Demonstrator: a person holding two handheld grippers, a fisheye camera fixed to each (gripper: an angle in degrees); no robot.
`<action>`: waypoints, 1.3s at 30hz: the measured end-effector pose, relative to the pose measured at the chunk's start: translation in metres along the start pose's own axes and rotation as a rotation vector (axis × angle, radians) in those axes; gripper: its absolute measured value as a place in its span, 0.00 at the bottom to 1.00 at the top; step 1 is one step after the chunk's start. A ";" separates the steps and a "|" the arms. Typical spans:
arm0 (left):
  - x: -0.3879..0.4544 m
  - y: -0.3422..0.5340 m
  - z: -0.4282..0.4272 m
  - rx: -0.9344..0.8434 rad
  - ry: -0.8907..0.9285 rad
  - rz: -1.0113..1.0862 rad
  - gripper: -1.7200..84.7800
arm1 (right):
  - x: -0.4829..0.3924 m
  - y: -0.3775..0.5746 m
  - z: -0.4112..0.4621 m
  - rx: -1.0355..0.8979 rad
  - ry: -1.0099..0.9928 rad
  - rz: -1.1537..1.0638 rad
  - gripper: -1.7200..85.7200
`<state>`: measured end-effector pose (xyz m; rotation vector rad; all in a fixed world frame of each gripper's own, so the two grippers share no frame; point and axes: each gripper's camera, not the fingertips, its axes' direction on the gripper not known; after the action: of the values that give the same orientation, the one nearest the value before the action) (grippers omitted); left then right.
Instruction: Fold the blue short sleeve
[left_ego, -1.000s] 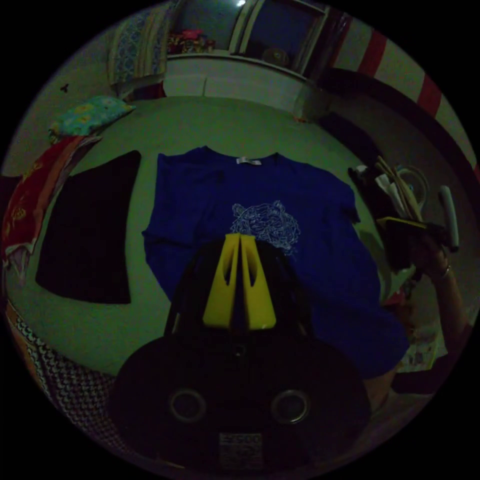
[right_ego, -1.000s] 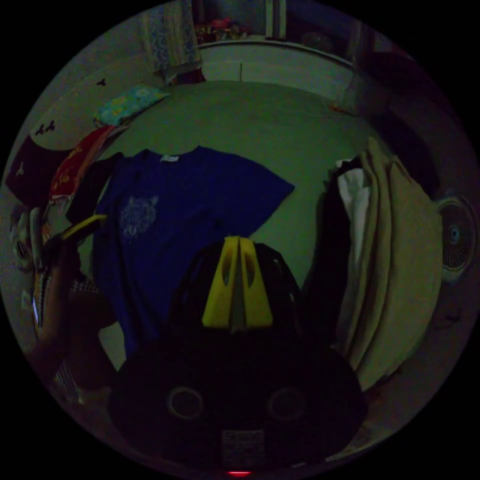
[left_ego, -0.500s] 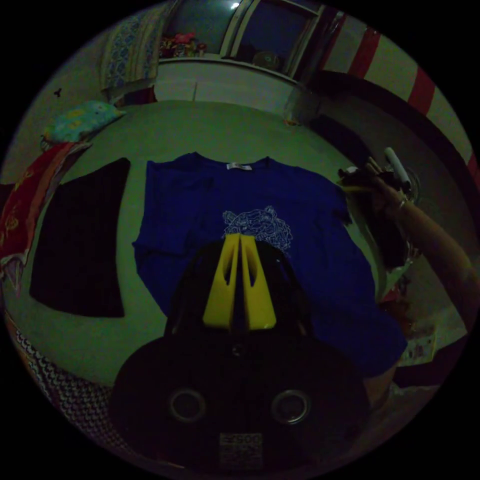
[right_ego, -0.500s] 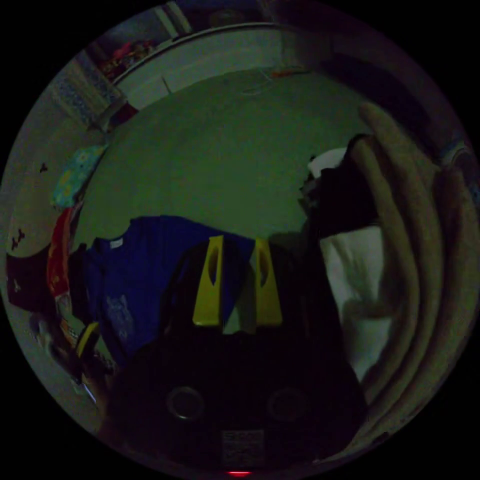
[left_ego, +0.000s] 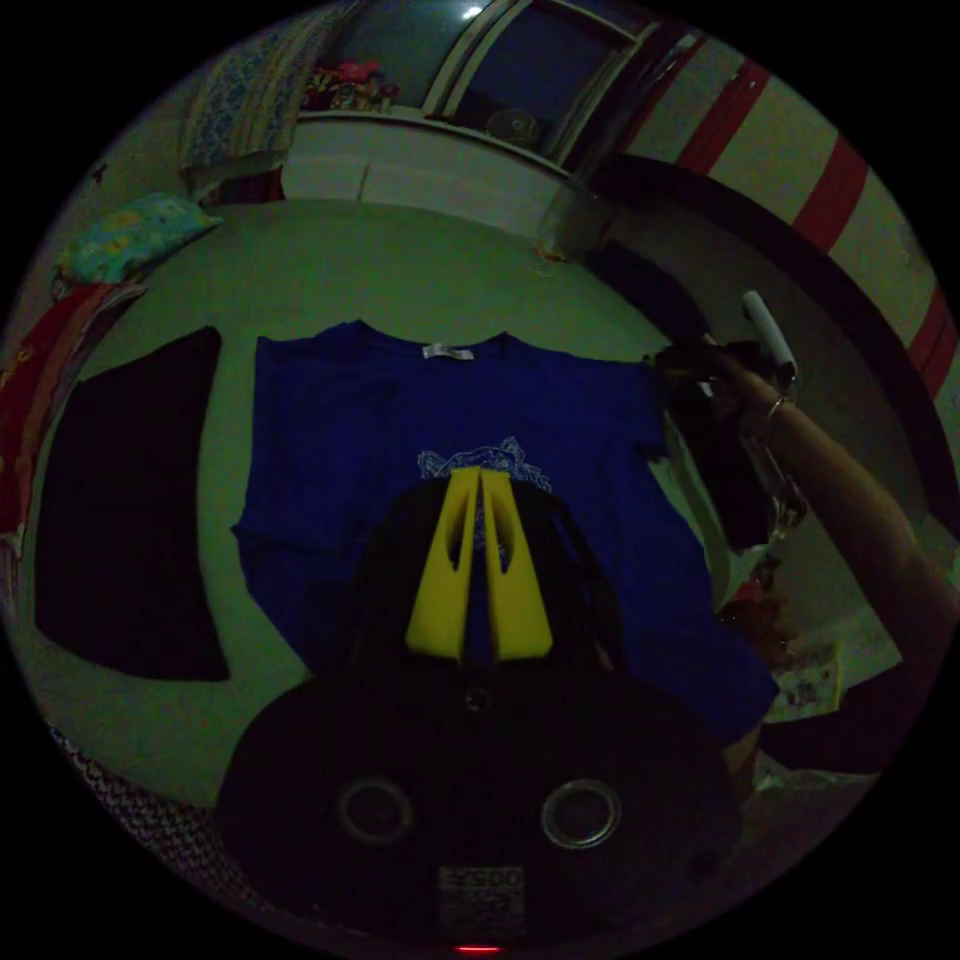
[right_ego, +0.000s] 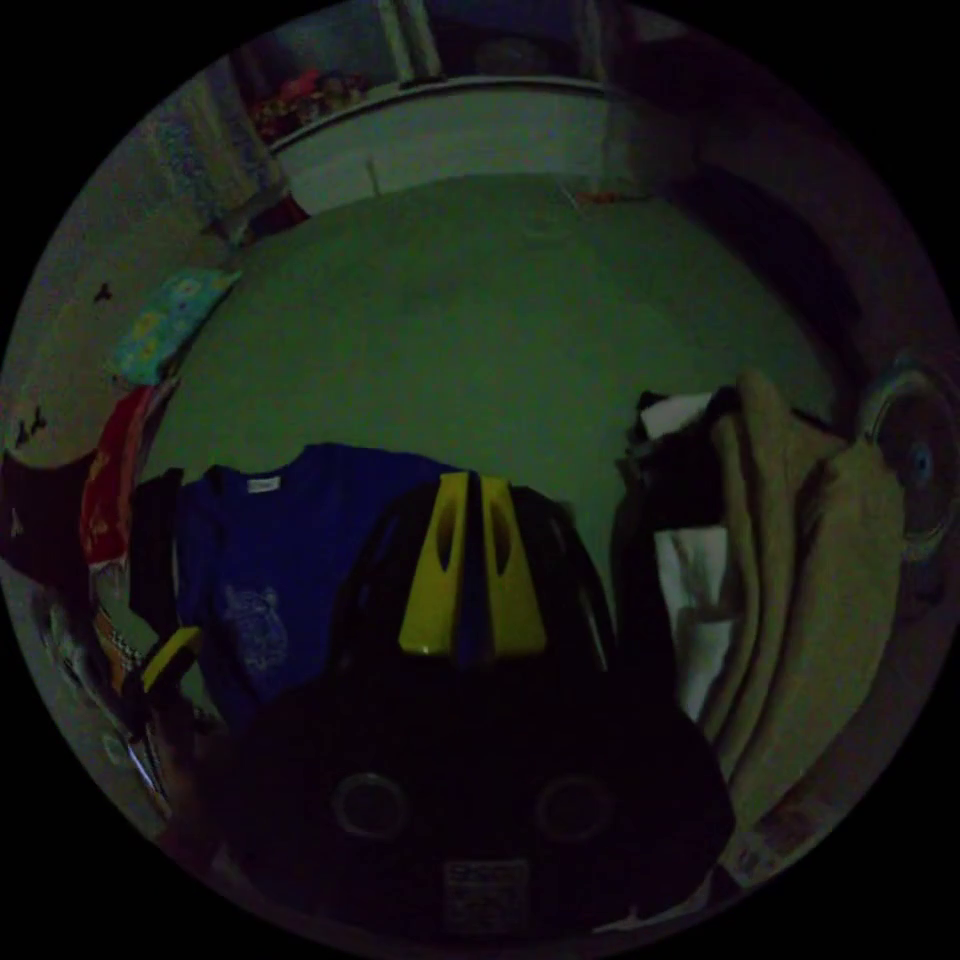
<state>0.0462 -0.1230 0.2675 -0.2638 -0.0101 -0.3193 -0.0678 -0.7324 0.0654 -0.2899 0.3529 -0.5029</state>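
Note:
The blue short-sleeve shirt (left_ego: 380, 420) lies flat, front up, on the green bed, its collar label toward the far side. My left gripper (left_ego: 478, 472) hangs over the shirt's printed chest, its yellow jaws pressed together. My right gripper (right_ego: 465, 478) has its jaws closed with blue cloth of the shirt (right_ego: 270, 560) between them. In the left gripper view a hand holds that right gripper (left_ego: 700, 362) at the shirt's right sleeve edge. The left gripper (right_ego: 165, 655) shows small in the right gripper view, low at the left.
A black garment (left_ego: 130, 500) lies flat to the left of the shirt. A pile of beige, white and dark clothes (right_ego: 790, 560) sits on the other side, with a fan (right_ego: 915, 465) beyond it. A patterned pillow (left_ego: 130, 225) rests at the bed's far corner.
The right gripper's jaws, open around the sleeve edge half a second ago, have shut on the blue cloth. The left gripper has stayed shut over the shirt; its camera has drifted a little.

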 end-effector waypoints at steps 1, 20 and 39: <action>-0.001 -0.001 -0.001 0.003 0.000 0.002 0.01 | -0.013 -0.002 -0.006 0.013 0.011 -0.040 0.01; -0.039 -0.010 -0.020 0.025 0.037 -0.013 0.01 | -0.024 0.031 -0.006 -0.127 -0.087 -0.068 0.09; -0.084 0.001 -0.031 0.021 -0.082 -0.111 0.02 | -0.035 0.088 0.017 -0.217 -0.104 -0.260 0.01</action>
<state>-0.0340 -0.1039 0.2328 -0.2556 -0.1092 -0.4179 -0.0533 -0.6373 0.0589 -0.5753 0.2692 -0.7036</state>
